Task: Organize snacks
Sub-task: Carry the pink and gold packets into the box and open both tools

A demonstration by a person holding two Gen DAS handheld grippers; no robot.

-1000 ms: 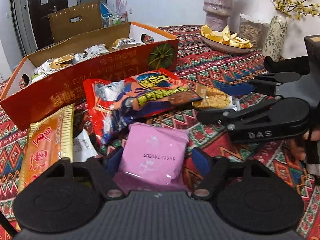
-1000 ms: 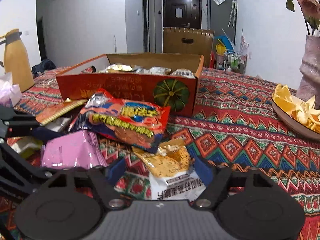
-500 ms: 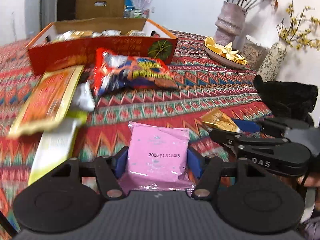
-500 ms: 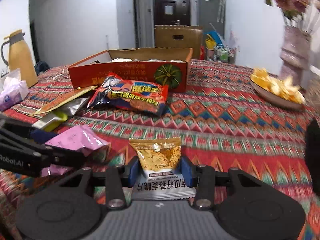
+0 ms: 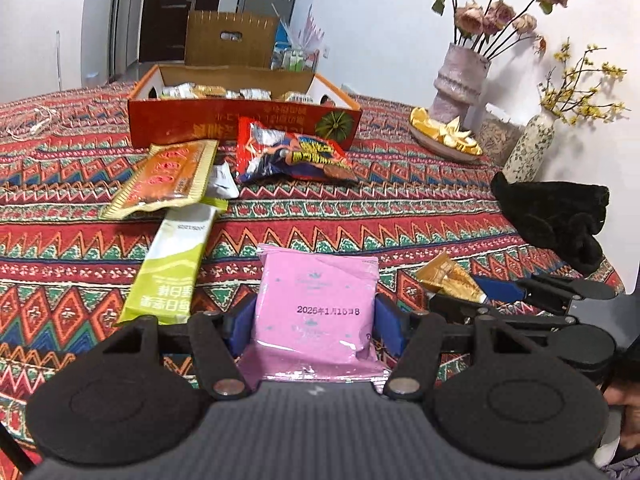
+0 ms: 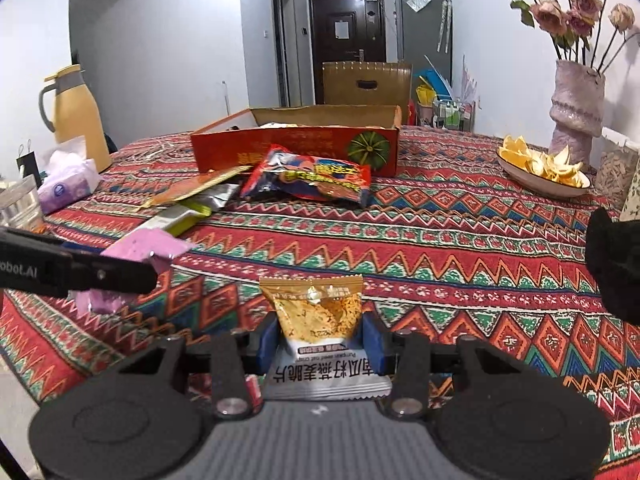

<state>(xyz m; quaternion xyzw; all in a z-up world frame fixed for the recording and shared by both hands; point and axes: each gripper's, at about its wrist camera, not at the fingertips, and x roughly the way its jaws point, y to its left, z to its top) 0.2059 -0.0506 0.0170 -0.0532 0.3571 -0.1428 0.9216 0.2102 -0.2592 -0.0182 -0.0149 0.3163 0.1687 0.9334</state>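
My left gripper (image 5: 316, 320) is shut on a pink snack packet (image 5: 316, 304) and holds it above the patterned tablecloth. My right gripper (image 6: 318, 338) is shut on a gold and white crisp packet (image 6: 320, 320), also lifted. The right gripper shows at the right of the left wrist view (image 5: 472, 296); the pink packet shows at the left of the right wrist view (image 6: 140, 248). A red open box (image 5: 240, 124) holding several snacks stands at the far side. In front of it lie a red chip bag (image 5: 292, 156), an orange packet (image 5: 168, 176) and a green and white packet (image 5: 172, 264).
A plate of orange peels (image 5: 444, 136), a pink vase (image 5: 460, 80) and a speckled vase (image 5: 528, 148) stand at the far right. A black cloth (image 5: 556, 216) lies at the right edge. A yellow jug (image 6: 76, 116) and tissue pack (image 6: 68, 184) stand at the left.
Both grippers have closed on their packets, lifted them off the pile and pulled back from the box. The snacks and box now look farther away.
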